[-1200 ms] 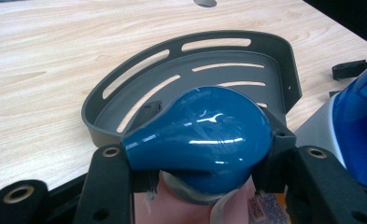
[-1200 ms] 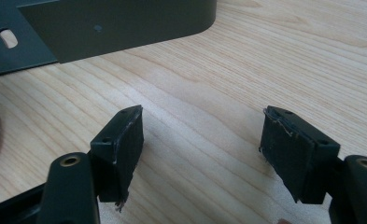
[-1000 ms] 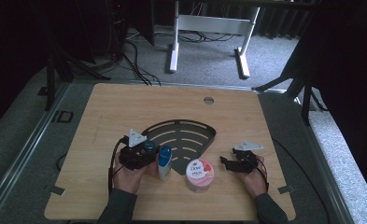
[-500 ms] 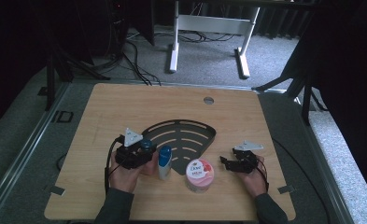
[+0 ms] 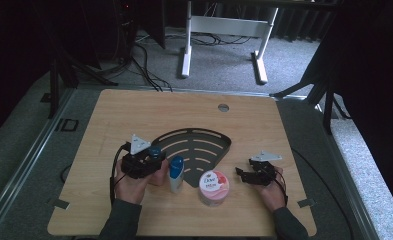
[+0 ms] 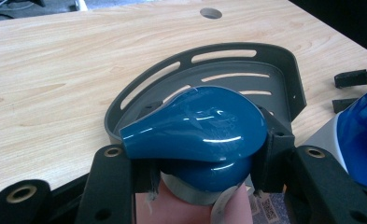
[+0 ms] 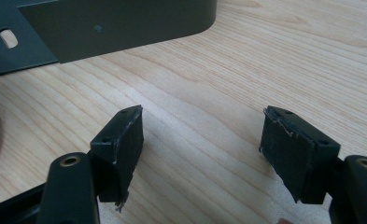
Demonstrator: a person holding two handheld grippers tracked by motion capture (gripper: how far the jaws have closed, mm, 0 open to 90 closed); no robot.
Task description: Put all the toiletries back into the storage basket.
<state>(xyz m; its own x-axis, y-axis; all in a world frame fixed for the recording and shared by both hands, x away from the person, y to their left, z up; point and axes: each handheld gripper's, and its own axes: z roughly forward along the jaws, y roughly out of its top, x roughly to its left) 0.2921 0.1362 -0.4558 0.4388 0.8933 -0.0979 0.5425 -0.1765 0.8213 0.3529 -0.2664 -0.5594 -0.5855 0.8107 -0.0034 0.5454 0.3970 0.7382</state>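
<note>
Wooden table (image 5: pixel 134 115) carries a dark slotted tray (image 5: pixel 199 150) at its centre. Left gripper (image 6: pixel 195 172) clamps a blue-capped bottle (image 6: pixel 200 128) at the tray's near-left edge; right gripper (image 7: pixel 202 154) rests unclenched, grasping nothing, near right.

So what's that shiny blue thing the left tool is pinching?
It looks like the glossy teal plastic cap of a small bottle, rounded with a tapered lip. The left gripper clamps it between its black fingers. Below it shows a pale pink body. The dark slotted tray lies behind it.
</note>
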